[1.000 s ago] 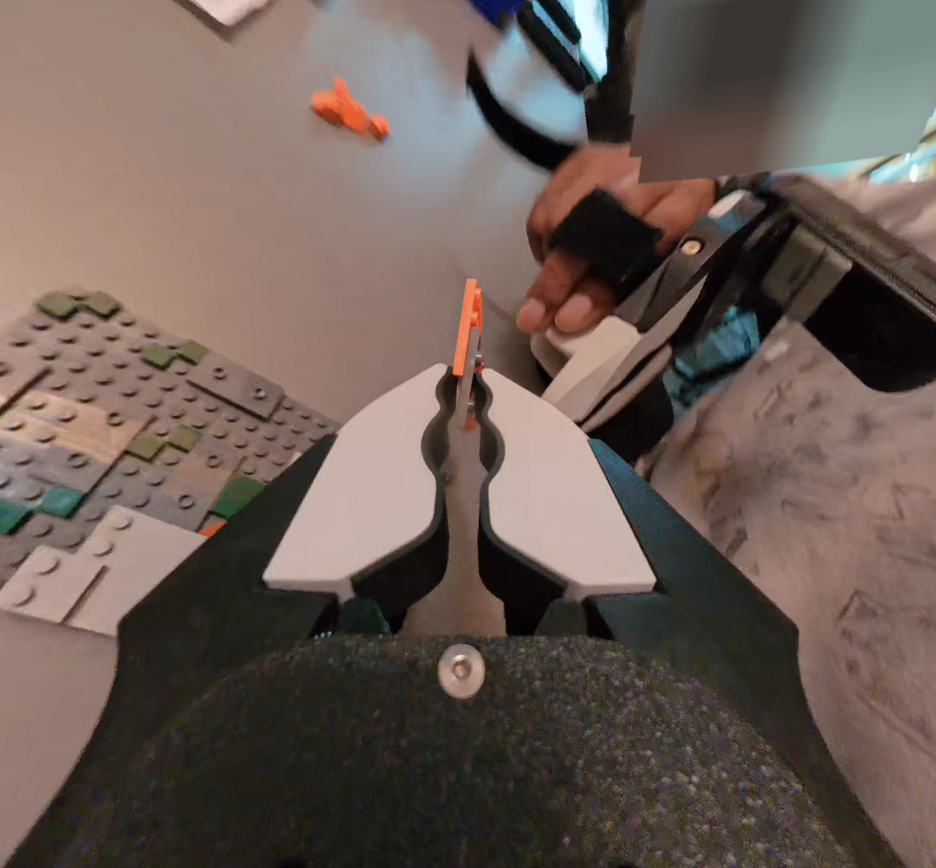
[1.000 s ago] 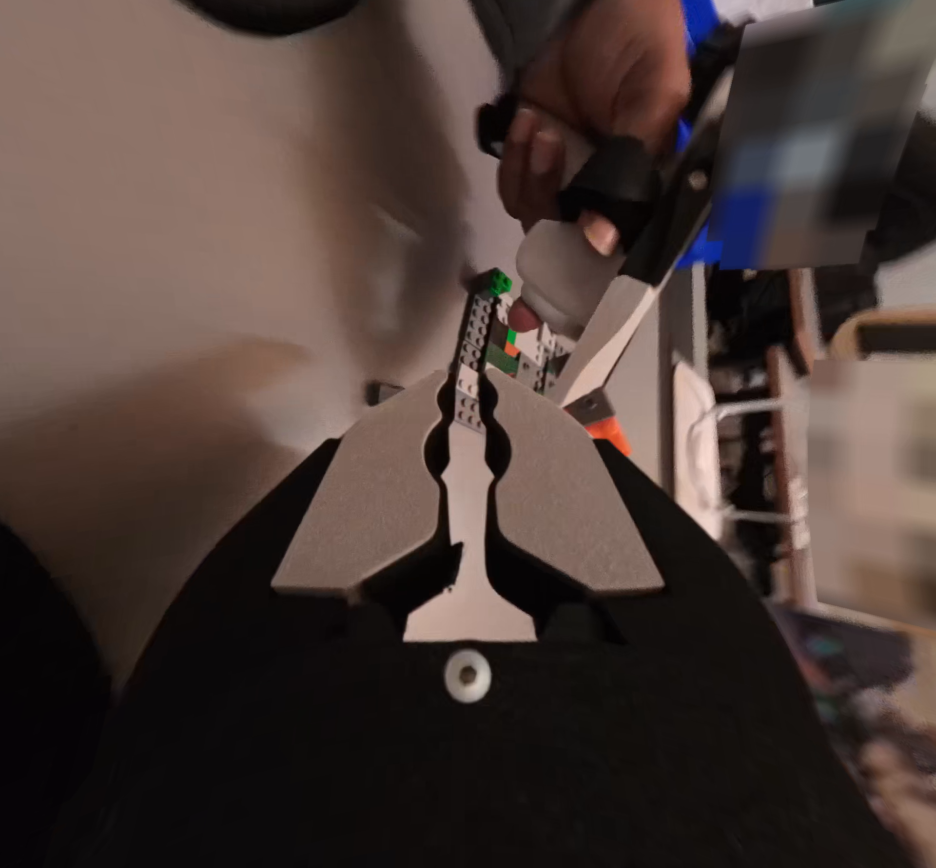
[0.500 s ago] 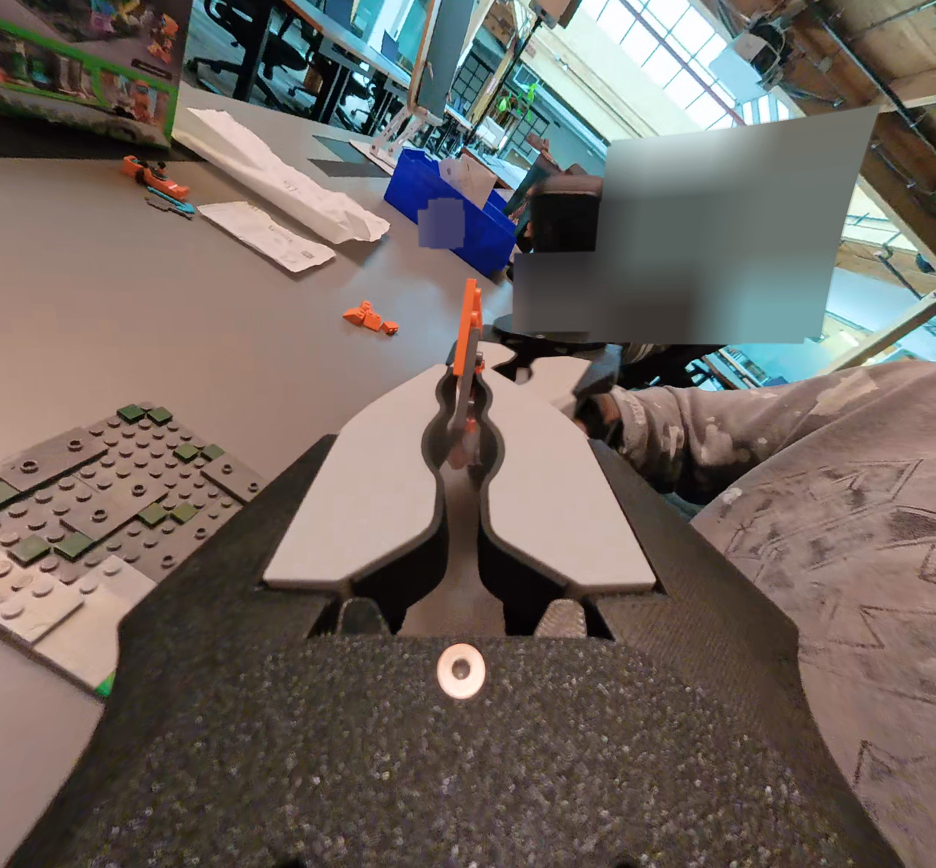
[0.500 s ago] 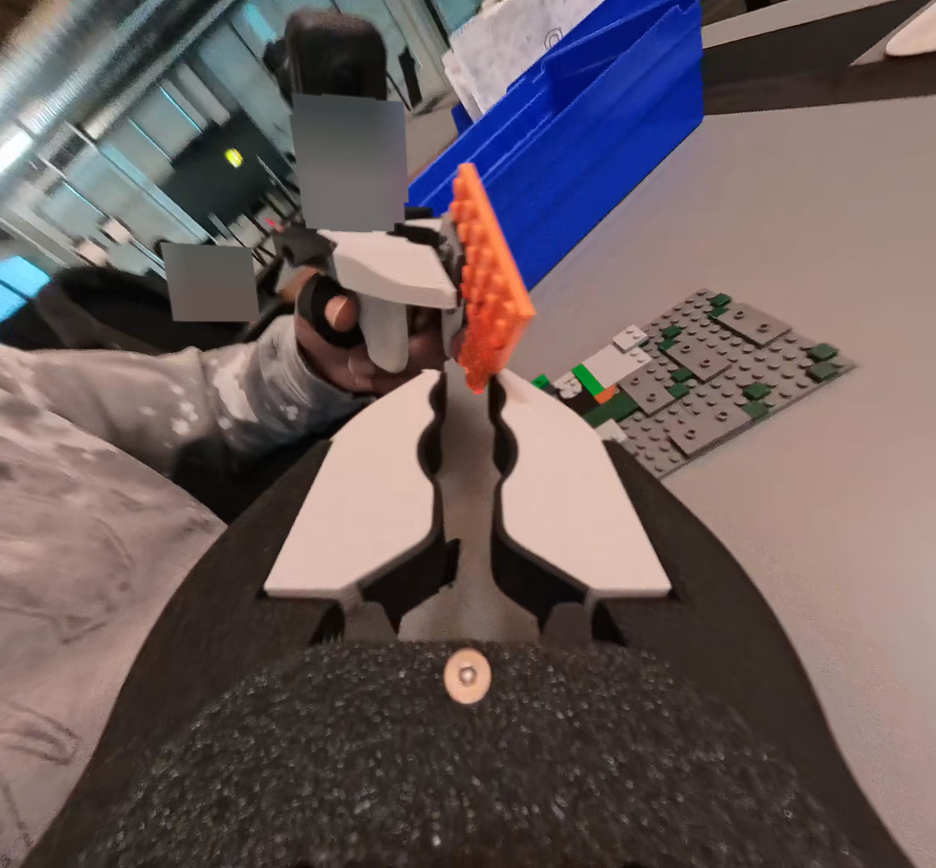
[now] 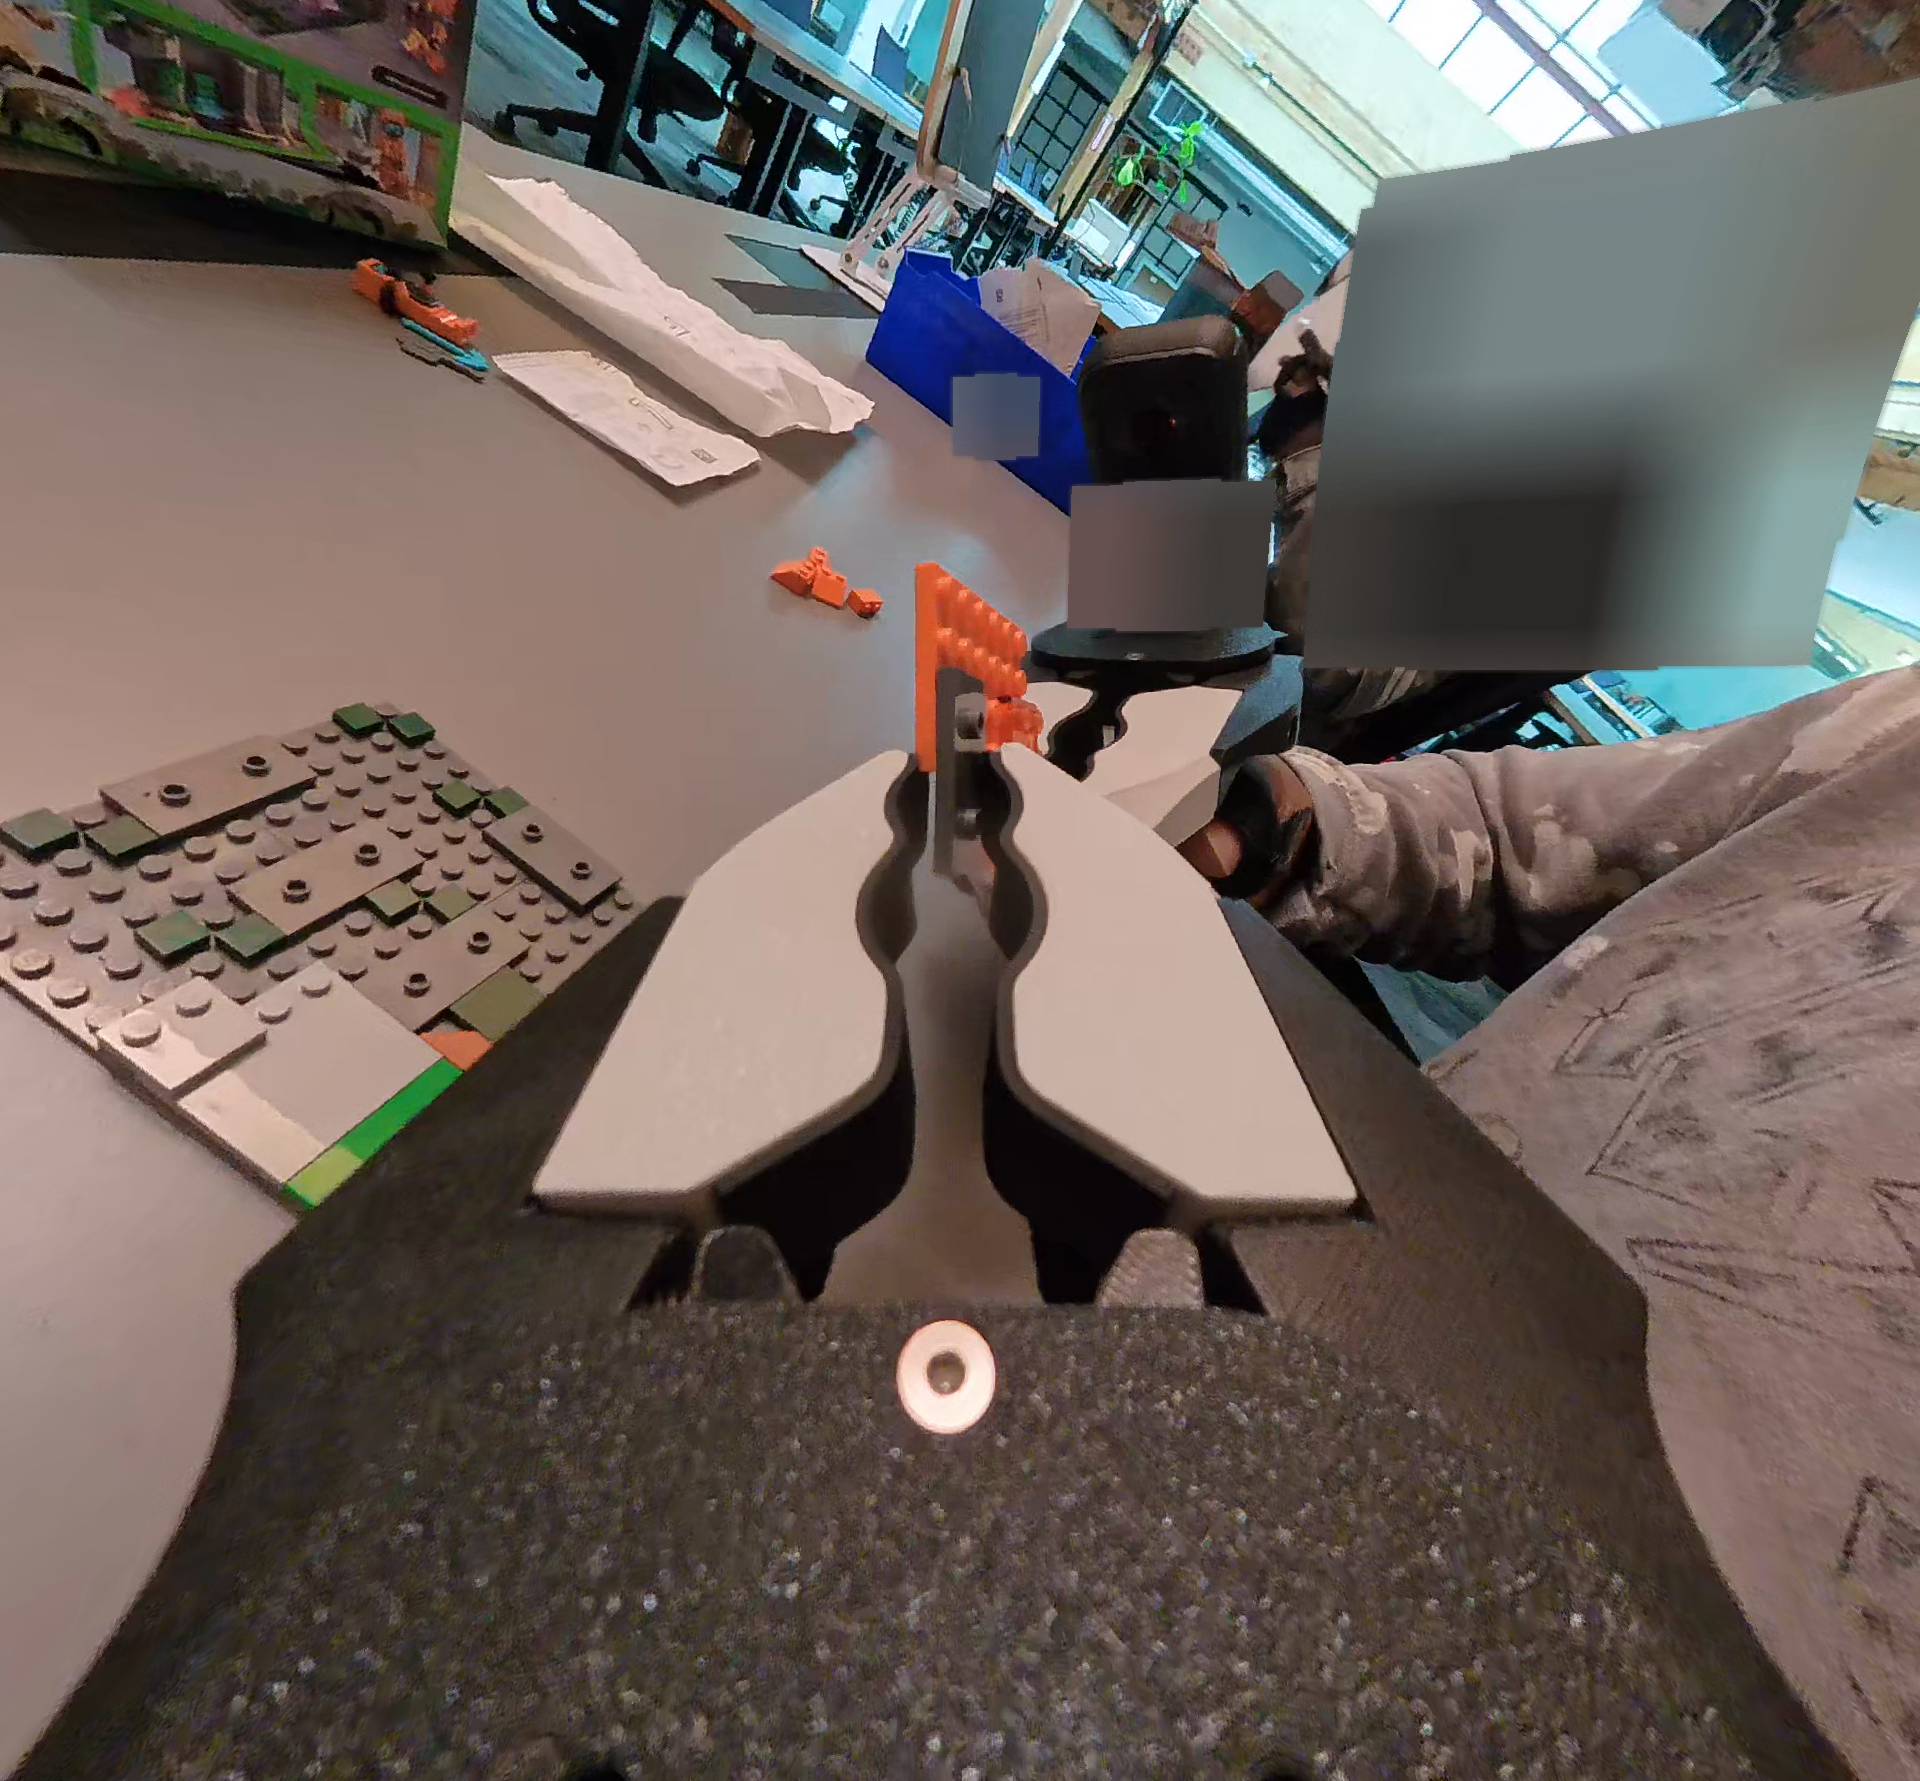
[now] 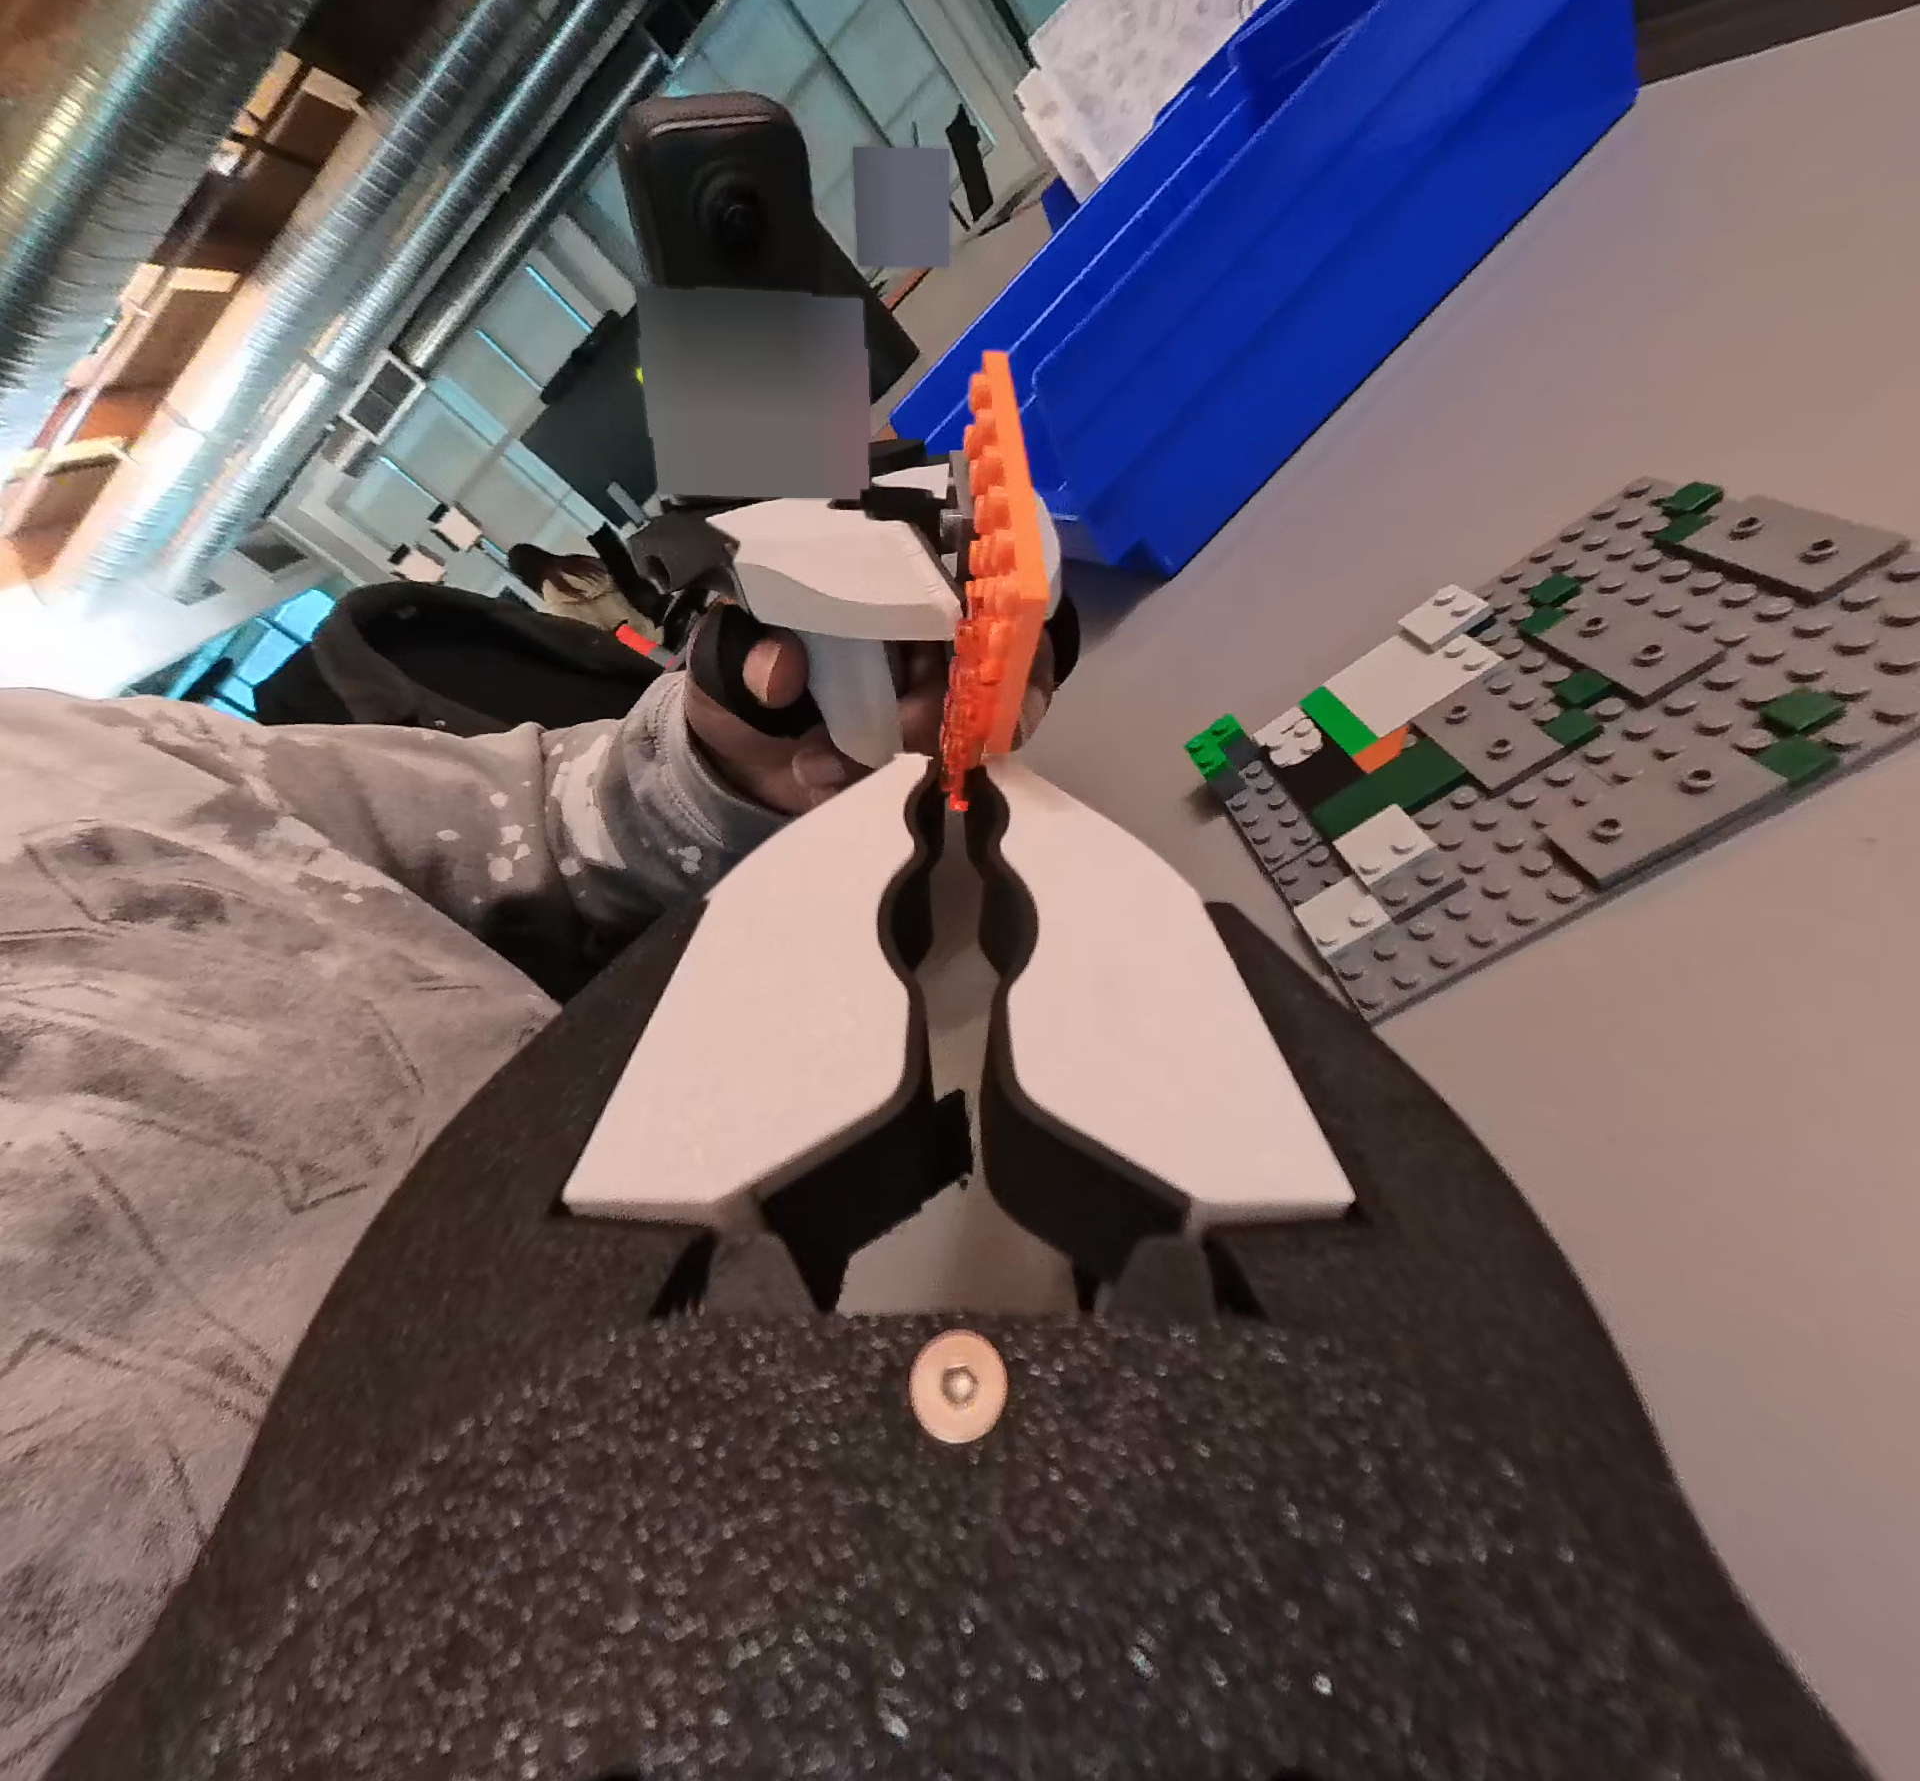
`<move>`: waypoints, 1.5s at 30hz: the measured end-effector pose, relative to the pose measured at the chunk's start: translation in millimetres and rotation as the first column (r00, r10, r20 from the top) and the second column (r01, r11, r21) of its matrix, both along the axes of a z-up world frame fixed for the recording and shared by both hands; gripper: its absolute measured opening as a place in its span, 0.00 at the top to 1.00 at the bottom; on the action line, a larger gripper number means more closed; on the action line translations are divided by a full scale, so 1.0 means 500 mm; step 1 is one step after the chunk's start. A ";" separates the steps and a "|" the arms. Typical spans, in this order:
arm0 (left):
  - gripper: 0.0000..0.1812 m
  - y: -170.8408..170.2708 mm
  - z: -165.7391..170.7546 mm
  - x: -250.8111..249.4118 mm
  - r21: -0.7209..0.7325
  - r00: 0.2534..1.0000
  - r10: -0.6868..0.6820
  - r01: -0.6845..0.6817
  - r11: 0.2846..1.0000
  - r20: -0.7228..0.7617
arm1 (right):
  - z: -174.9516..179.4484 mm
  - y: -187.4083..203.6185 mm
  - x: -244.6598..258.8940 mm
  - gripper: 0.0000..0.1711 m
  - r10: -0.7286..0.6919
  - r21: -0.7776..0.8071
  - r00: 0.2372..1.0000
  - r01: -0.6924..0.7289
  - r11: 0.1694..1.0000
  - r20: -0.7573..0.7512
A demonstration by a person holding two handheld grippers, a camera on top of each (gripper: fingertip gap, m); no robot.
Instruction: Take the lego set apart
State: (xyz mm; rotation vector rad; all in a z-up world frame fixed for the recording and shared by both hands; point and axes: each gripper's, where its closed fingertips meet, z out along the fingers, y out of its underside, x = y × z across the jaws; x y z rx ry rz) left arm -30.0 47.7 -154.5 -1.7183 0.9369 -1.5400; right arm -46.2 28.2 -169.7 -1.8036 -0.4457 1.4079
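I am holding the orange plate (image 5: 961, 661) upright above the bench (image 5: 312, 505), left gripper (image 5: 954, 781) jaws closed on it, right gripper (image 6: 954, 781) jaws pinching its lower edge; the grey baseplate (image 6: 1621, 755) is lying nearby

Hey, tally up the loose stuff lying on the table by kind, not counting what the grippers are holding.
Grey lego baseplate: 1
Small orange lego cluster: 1
Orange and teal lego piece: 1
Lego set box: 1
White paper bag: 1
Paper leaflet: 1
Blue bin: 1
Total: 7
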 end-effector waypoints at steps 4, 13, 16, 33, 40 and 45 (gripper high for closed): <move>0.96 0.021 -0.033 -0.007 0.121 0.992 0.083 -0.072 0.990 -0.092 | 0.025 -0.036 -0.023 0.98 0.143 -0.015 0.986 -0.144 0.989 -0.087; 0.96 0.025 -0.038 -0.019 0.084 0.990 0.073 -0.063 0.994 -0.123 | -0.043 -0.007 0.087 0.97 0.051 0.016 0.953 -0.059 0.998 0.298; 0.96 0.019 -0.043 -0.015 0.050 0.990 0.054 -0.048 0.998 -0.129 | -0.098 0.012 0.193 0.97 0.009 -0.068 0.874 0.027 0.997 0.486; 0.97 -0.042 -0.039 0.013 -0.090 0.990 -0.126 0.120 0.989 -0.068 | -0.022 0.006 0.169 0.76 0.007 0.105 0.848 -0.074 0.992 0.529; 0.96 -0.082 -0.019 0.016 -0.056 0.977 -0.211 0.209 0.976 -0.025 | 0.018 -0.041 0.053 0.97 0.230 0.178 0.883 -0.325 0.929 0.410; 0.95 -0.087 -0.023 0.014 0.010 0.974 -0.220 0.220 0.975 -0.055 | 0.019 -0.045 0.068 0.97 0.238 0.153 0.886 -0.320 0.935 0.398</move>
